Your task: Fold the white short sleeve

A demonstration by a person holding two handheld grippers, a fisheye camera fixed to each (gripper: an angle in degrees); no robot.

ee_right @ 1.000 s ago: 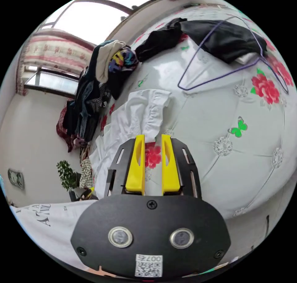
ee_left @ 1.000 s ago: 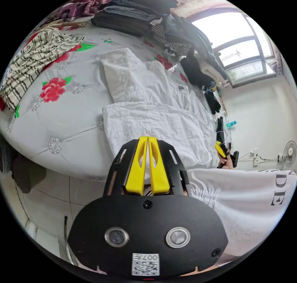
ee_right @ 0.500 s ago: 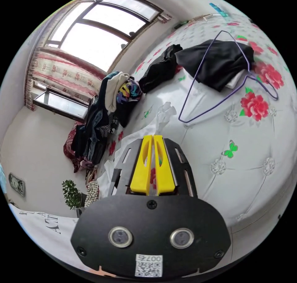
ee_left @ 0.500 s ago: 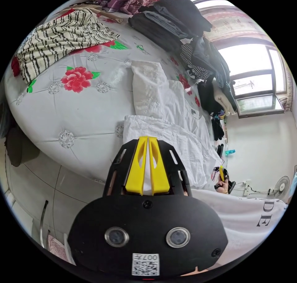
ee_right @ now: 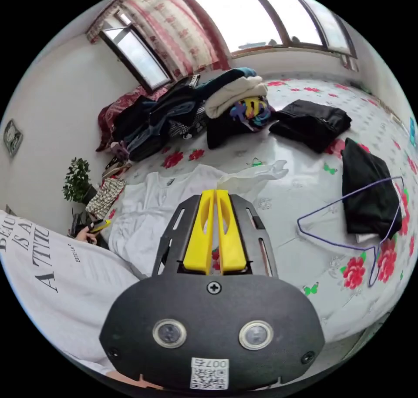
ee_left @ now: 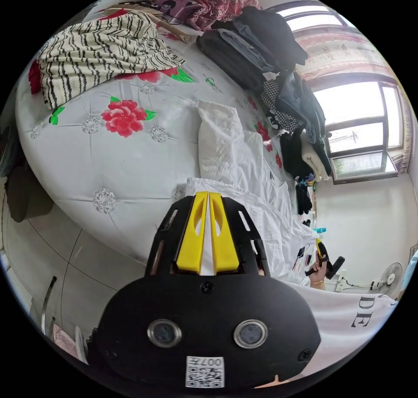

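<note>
The white short-sleeve shirt [ee_left: 237, 163] lies spread on the flowered bed cover [ee_left: 130, 163], one part folded over the body. My left gripper [ee_left: 208, 196] is shut on the shirt's near edge, white cloth pinched between its yellow jaws. In the right gripper view the shirt [ee_right: 148, 202] lies left of my right gripper [ee_right: 216, 193], which is shut on the cloth by the sleeve [ee_right: 257, 177]; the sleeve rises off the bed beyond its tips. The right gripper [ee_left: 323, 259] appears small at the left view's lower right, the left gripper [ee_right: 99, 226] at the right view's left.
A striped garment [ee_left: 100, 50] and a pile of dark clothes [ee_left: 261, 45] lie on the bed's far side. A purple wire hanger [ee_right: 348, 224] and black garments [ee_right: 365, 185] lie to the right. A plant [ee_right: 78, 185] stands by the wall. The person's white top [ee_right: 52, 276] is close.
The right gripper went from open over the sleeve to shut on it, and its view swung round with the sleeve lifted. The left gripper stayed shut on the shirt's edge while its view shifted.
</note>
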